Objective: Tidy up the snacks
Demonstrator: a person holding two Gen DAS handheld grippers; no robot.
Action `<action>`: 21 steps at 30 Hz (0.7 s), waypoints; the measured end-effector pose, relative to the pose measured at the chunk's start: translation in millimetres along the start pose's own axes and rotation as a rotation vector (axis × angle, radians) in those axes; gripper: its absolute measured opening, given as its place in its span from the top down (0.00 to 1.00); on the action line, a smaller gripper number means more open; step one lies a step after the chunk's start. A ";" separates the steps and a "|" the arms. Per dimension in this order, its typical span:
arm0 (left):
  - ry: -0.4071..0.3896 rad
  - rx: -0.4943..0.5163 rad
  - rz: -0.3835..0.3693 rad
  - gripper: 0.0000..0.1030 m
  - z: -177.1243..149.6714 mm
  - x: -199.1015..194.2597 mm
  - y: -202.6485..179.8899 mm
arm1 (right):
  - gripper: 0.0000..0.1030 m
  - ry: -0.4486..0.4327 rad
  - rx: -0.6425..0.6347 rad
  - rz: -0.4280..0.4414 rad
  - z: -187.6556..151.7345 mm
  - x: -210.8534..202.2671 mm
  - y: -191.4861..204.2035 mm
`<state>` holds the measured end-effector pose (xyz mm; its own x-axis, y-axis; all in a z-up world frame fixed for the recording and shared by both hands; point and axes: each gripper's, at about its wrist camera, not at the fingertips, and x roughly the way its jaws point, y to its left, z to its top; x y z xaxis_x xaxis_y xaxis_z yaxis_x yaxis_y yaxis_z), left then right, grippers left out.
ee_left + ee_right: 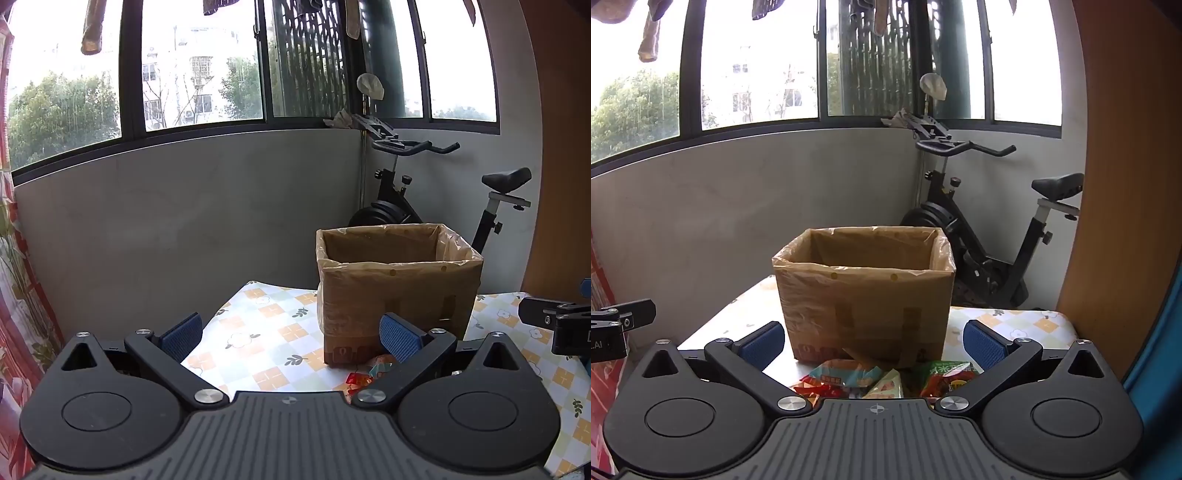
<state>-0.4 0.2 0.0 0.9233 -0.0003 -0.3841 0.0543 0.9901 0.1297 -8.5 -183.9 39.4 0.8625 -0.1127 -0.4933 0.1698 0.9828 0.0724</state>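
Observation:
A brown cardboard box (pixel 864 302) lined with a clear plastic bag stands open on the table; it also shows in the left wrist view (pixel 399 295). Several snack packets (pixel 849 376) lie in front of the box, with a green and red packet (pixel 945 374) at the right. In the left wrist view only a few packets (pixel 369 373) peek out by the right finger. My right gripper (pixel 873 343) is open and empty above the packets. My left gripper (pixel 291 336) is open and empty, left of the box.
The table wears a checked flower cloth (pixel 266 332). An exercise bike (pixel 990 236) stands behind the box by the grey wall. A wooden panel (pixel 1123 184) rises at the right. Each gripper's body shows at the edge of the other's view (pixel 565 321) (pixel 617 325).

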 end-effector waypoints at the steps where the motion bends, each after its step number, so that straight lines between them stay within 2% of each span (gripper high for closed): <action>1: 0.000 -0.002 -0.001 0.00 0.0 -0.5 0.2 | 0.00 -0.001 -0.001 0.000 0.0 0.0 0.0; 12: -0.012 -0.012 0.006 0.00 1.8 -10.2 -0.4 | 0.00 -0.005 -0.008 -0.009 -3.0 1.1 -2.1; 21: 0.001 -0.018 0.003 0.00 -0.8 -0.4 0.5 | 0.00 -0.008 0.000 -0.017 0.0 -2.1 -2.2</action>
<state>-1.1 0.8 -0.4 0.9229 0.0030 -0.3851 0.0445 0.9924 0.1144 -10.7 -185.7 40.2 0.8631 -0.1307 -0.4878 0.1846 0.9807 0.0639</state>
